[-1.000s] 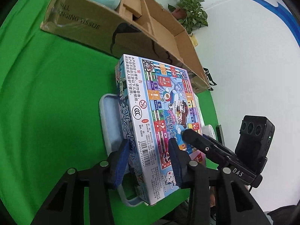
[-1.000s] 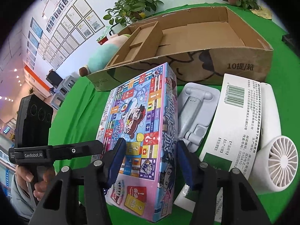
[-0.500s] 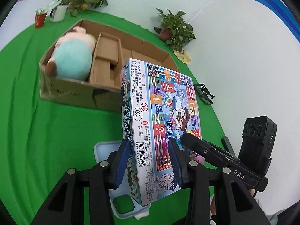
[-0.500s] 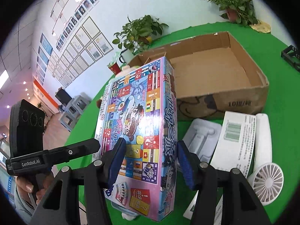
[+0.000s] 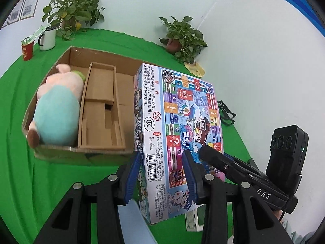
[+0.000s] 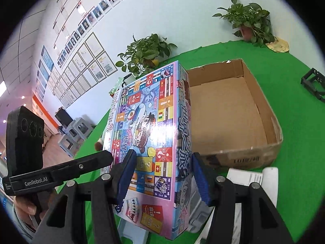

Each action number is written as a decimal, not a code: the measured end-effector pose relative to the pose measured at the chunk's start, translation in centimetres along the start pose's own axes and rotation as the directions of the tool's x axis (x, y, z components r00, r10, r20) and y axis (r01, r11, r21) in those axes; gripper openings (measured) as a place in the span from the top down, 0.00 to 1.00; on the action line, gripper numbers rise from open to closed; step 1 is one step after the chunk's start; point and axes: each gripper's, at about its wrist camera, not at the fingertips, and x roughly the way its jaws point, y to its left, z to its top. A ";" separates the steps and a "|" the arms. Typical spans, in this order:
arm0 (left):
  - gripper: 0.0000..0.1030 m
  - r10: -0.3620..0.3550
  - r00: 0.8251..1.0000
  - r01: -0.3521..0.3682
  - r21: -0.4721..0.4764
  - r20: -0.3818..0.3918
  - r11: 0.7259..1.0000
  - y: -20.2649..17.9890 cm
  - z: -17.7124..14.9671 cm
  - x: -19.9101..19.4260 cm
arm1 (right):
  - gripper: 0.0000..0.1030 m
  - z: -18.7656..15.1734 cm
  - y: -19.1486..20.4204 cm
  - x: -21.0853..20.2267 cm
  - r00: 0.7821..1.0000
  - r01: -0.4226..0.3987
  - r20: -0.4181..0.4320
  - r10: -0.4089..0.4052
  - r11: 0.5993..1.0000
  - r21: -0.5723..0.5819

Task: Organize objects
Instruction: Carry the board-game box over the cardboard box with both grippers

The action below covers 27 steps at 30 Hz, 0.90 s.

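Left hand-held gripper [image 5: 161,174]: blue pads clamped on the short barcode edge of the board-game box [image 5: 178,126], part-way closed. Right hand-held gripper [image 6: 162,178]: pads pressed on the box's long side, a wider span. Game box held between the two, clear of the green worktop [image 5: 26,183], tilted, just in front of the open cardboard carton [image 5: 77,152].

Left wrist view only: carton's left compartment holds a plush pig [image 5: 56,111] in teal; a folded cardboard divider [image 5: 100,109] beside it; white mug [image 5: 47,38] and red cup [image 5: 27,50] at the far worktop edge; right gripper's body seen at right.

Right wrist view only: carton's large right compartment [image 6: 225,120] bare inside; white packaged item with printed label [image 6: 251,180] on the worktop below the carton; black frame object [image 6: 313,83] at right edge; framed documents on the wall [image 6: 81,75]; a person's hand [image 6: 24,207] on the left gripper's handle.

Both views: potted plants [image 5: 183,38] by the wall.
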 end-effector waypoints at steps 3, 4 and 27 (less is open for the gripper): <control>0.63 0.015 1.000 -0.015 0.015 0.009 1.000 0.1 2.5 1.5 | 0.48 1.3 -0.8 0.9 1.000 -0.008 0.003 0.008 1.000 0.017; 0.63 0.025 1.000 -0.025 0.019 0.010 1.000 0.1 3.2 2.0 | 0.48 1.7 -1.0 1.3 1.000 -0.007 0.003 0.007 1.000 0.017; 0.63 0.201 0.961 -0.200 0.021 -0.191 0.980 3.8 10.4 17.1 | 0.48 5.6 -8.1 11.1 0.984 -0.019 -0.171 0.046 0.988 0.156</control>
